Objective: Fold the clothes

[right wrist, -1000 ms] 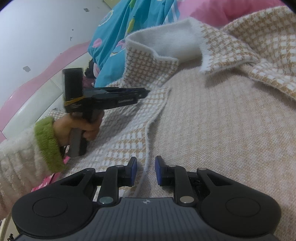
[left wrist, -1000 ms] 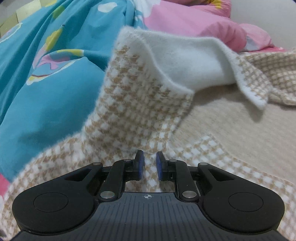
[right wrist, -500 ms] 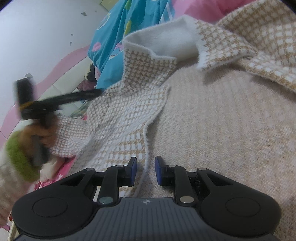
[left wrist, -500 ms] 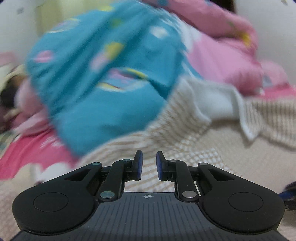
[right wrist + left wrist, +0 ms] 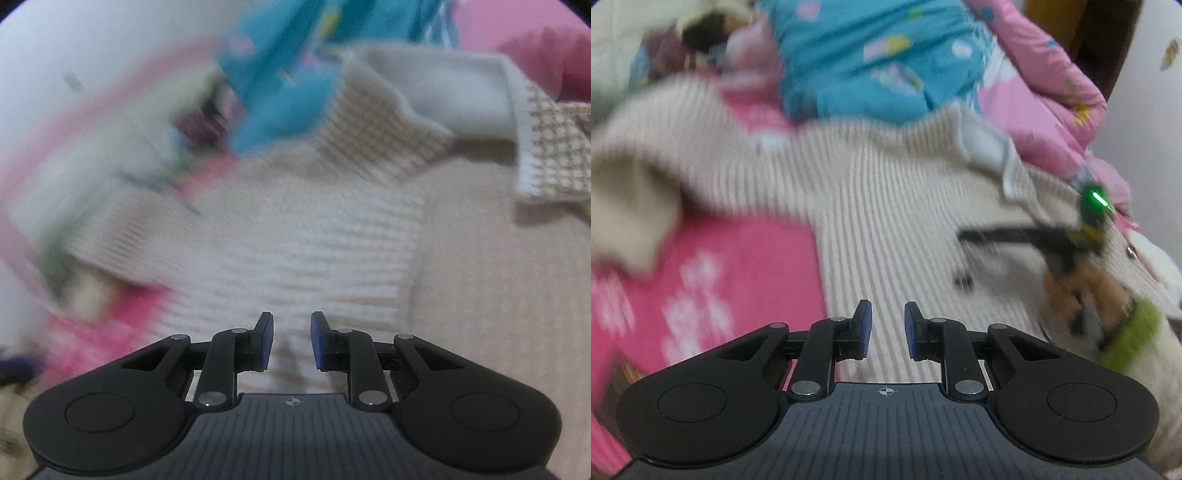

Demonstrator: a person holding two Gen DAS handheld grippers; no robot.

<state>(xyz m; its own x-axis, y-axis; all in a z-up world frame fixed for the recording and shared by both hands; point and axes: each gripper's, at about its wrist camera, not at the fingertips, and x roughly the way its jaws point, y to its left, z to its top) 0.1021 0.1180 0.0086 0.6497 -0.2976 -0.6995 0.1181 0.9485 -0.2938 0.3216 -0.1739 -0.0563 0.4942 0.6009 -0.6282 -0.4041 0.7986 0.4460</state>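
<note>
A beige and white houndstooth cardigan [image 5: 886, 221] lies spread on the bed, with one sleeve [image 5: 635, 177] stretched out to the left. My left gripper [image 5: 888, 325] hovers over the cardigan's side near its edge, open by a narrow gap with nothing between the pads. In the left wrist view my right gripper [image 5: 964, 236] shows side-on at the right, held by a hand [image 5: 1078, 291] in a green cuff. The right gripper [image 5: 291, 336] sits low over the cardigan [image 5: 314, 240]. Its jaws are closing, a small ridge of fabric lies between them, and the pads still stand apart. The white collar lining [image 5: 454, 88] is at the top.
A blue patterned quilt [image 5: 871, 59] and a pink quilt [image 5: 1045, 92] are piled at the far side. The pink bedsheet [image 5: 738, 277] shows to the left of the cardigan. A white wall [image 5: 74, 55] stands on the left. Both views are motion-blurred.
The left gripper has swung away from the collar to the cardigan's side, so the sleeve and right gripper now show. The right view has shifted and blurred, and the left hand has left it.
</note>
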